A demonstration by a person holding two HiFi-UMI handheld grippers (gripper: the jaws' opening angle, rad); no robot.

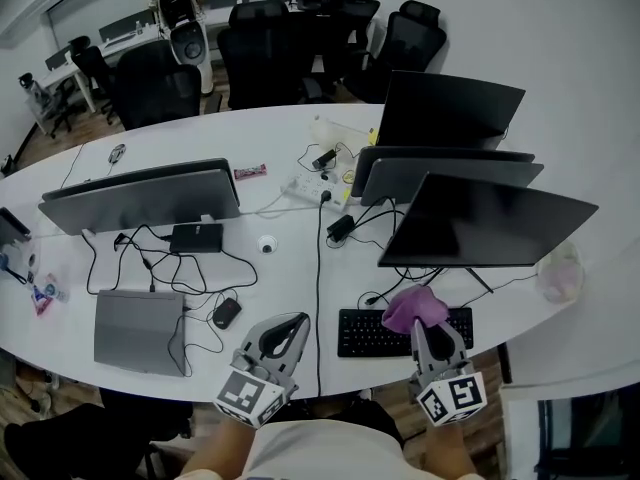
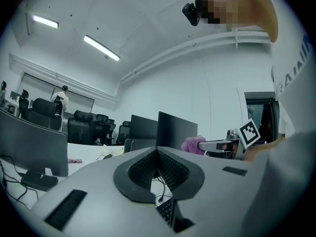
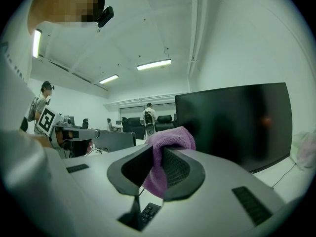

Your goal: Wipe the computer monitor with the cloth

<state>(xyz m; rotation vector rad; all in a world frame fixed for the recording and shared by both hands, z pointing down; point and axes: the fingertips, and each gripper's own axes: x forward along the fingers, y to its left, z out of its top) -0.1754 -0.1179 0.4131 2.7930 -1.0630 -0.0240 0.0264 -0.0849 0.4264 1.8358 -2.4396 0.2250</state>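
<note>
Right gripper [image 1: 430, 336], in the head view, is clamped on the purple cloth [image 1: 414, 308] above the keyboard [image 1: 365, 334], near the closest monitor [image 1: 487, 223] on the white desk [image 1: 150, 133]; the left gripper [image 1: 284, 336] hovers over the desk's near edge. Left gripper view: its jaws meet, with nothing between them. Right gripper view: the purple cloth [image 3: 168, 141] is pinched between the ribbed pads [image 3: 178, 169] and bunches over their tips — the dark monitor [image 3: 232, 120] stands close beyond.

We look across a long white table [image 1: 250, 138]: beyond it black office chairs [image 1: 262, 53] stand on a wood floor [image 1: 40, 143], a white wall [image 1: 580, 38] rises right of it, and strip lights [image 2: 101, 47] glow above.
</note>
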